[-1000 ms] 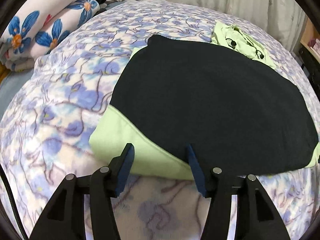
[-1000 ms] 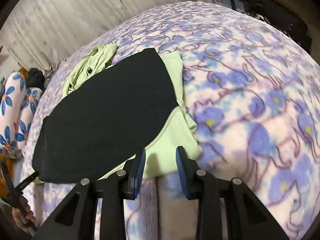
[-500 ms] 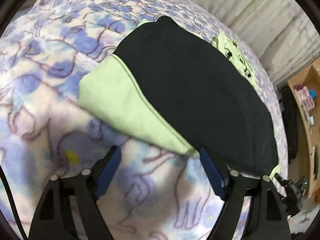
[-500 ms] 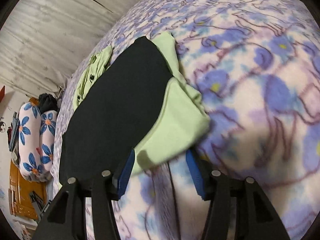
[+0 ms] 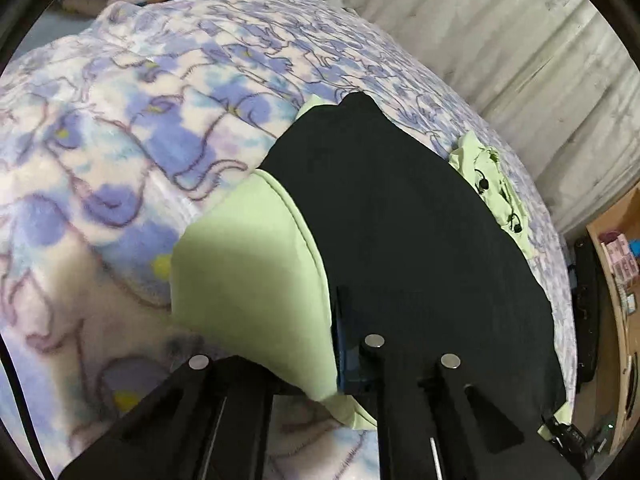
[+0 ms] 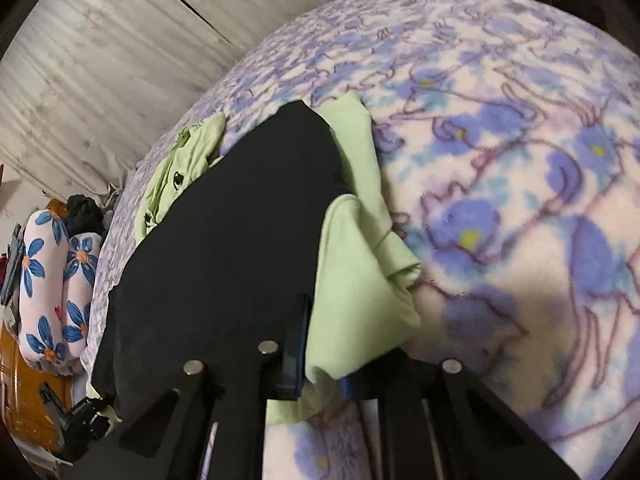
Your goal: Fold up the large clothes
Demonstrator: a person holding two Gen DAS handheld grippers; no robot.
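on floral blanket (image 5: 132,128): black-and-green garment (image 5: 400,220) spread flat. left gripper (image 5: 320,360) clamped on green near corner, one finger hidden beneath. right gripper (image 6: 324,360) jaws closing, pinching opposite green corner; far finger hidden under cloth.

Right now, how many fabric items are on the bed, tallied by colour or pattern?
Black and light-green garment: 1
Blue-flower blanket: 1
Blue-flower pillows: 2
Total: 4
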